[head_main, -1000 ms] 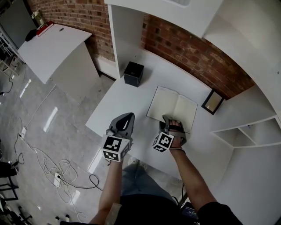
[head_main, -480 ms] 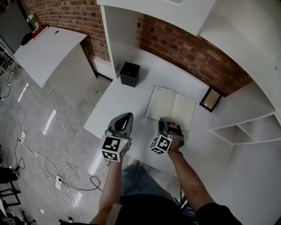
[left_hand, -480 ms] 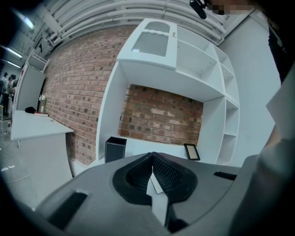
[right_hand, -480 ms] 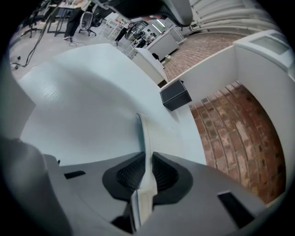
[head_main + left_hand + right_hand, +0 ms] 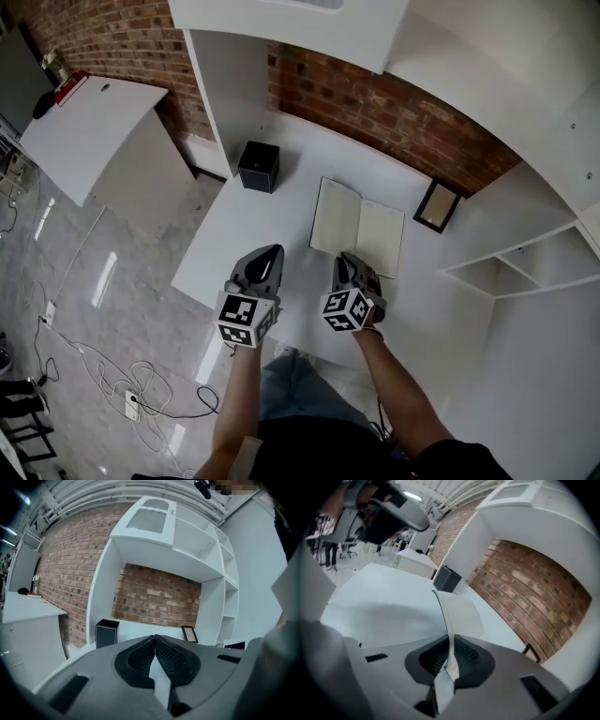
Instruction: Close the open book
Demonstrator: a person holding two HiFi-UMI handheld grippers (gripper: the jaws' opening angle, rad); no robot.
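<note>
The open book point(image 5: 356, 228) lies on the white desk point(image 5: 246, 223) with pale blank pages up. My right gripper point(image 5: 348, 265) is at the book's near edge. Its jaws have just been closing, and they now pinch that edge. In the right gripper view the gripped leaf of the book point(image 5: 459, 613) curves up out of the shut right gripper point(image 5: 450, 656). My left gripper point(image 5: 266, 260) hovers left of the book, apart from it. In the left gripper view the left gripper point(image 5: 154, 641) is shut with nothing held.
A black box point(image 5: 259, 166) stands at the desk's back left. A small framed picture point(image 5: 437, 206) leans against the brick wall right of the book. White shelves point(image 5: 525, 262) flank the desk. Another white table point(image 5: 94, 131) and floor cables point(image 5: 122, 384) lie to the left.
My right gripper has rolled upright at the book's near edge, risen slightly and closed on the edge. My left gripper has kept its place beside it.
</note>
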